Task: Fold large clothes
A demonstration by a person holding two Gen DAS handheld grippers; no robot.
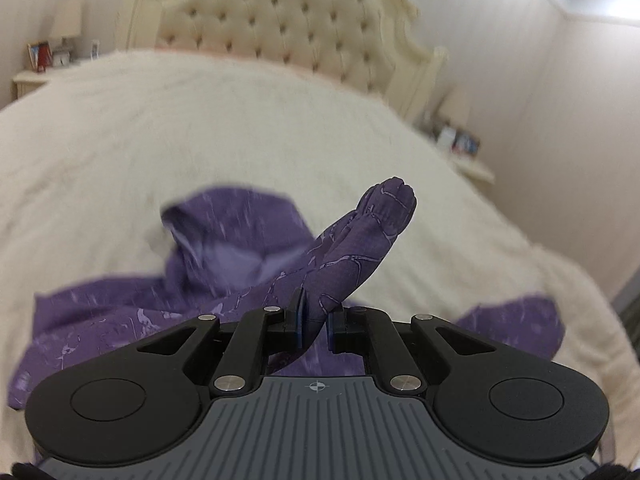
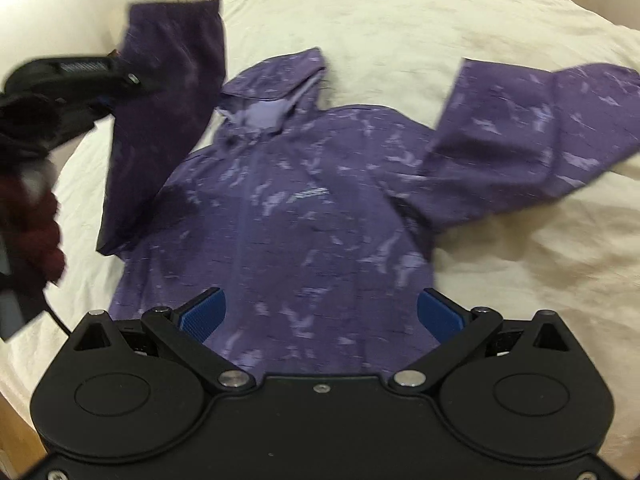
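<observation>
On the cream bedspread [image 2: 400, 12] a purple hooded jacket [image 2: 304, 208] lies spread flat, its long axis running from the hem nearest the right gripper [image 2: 320, 312] to the hood [image 2: 276, 92] farthest off. At left, the left gripper [image 1: 314, 320] pinches one sleeve [image 1: 360, 236], lifted above the bed. The right gripper hangs spread wide over the hem, holding nothing; the other sleeve [image 2: 520, 128] reaches rightward.

We see soft, even indoor light with no glare. Motion blur smears the jacket [image 2: 304, 200] and bed [image 1: 120, 140]; fisheye distortion bends and darkens the edges of both views.
</observation>
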